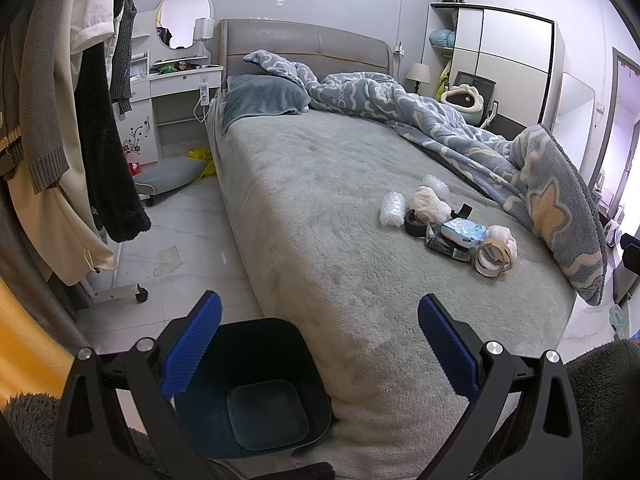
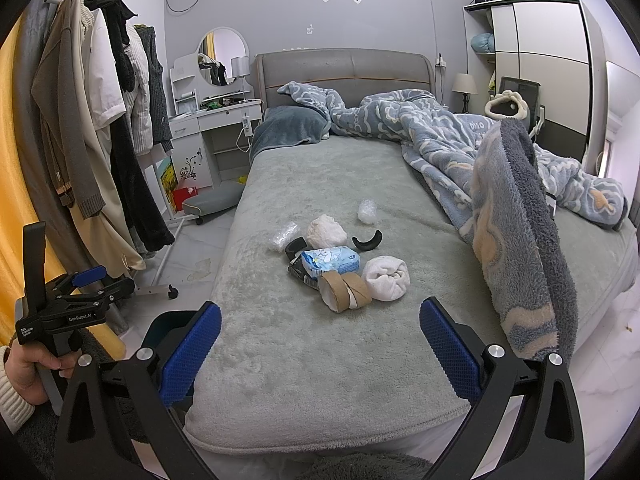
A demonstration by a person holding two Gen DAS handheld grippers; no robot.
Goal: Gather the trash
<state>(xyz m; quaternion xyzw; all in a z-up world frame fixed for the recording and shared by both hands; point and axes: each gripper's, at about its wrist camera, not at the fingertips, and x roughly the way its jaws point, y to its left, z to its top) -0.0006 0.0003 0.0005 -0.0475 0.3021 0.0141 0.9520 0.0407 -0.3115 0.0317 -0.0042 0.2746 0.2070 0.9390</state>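
A pile of trash lies on the grey bed [image 2: 304, 360]: cardboard tape rolls [image 2: 346, 290], a blue tissue pack [image 2: 330, 261], a white wad [image 2: 386, 278], a crumpled white bag [image 2: 326, 230], bubble wrap [image 2: 284, 236] and black pieces [image 2: 368, 242]. The same pile shows in the left wrist view [image 1: 448, 228]. A dark bin [image 1: 256, 392] stands on the floor at the bed's foot corner, under my left gripper [image 1: 320, 344], which is open and empty. My right gripper [image 2: 320, 346] is open and empty over the bed's foot, short of the pile.
A blue patterned blanket [image 2: 516, 208] is bunched along the bed's right side. A clothes rack [image 2: 100, 128] with hanging coats stands left of the bed. A white dressing table [image 2: 208, 128] and a floor cushion [image 2: 216, 200] are beyond it. A wardrobe [image 2: 552, 60] is at the back right.
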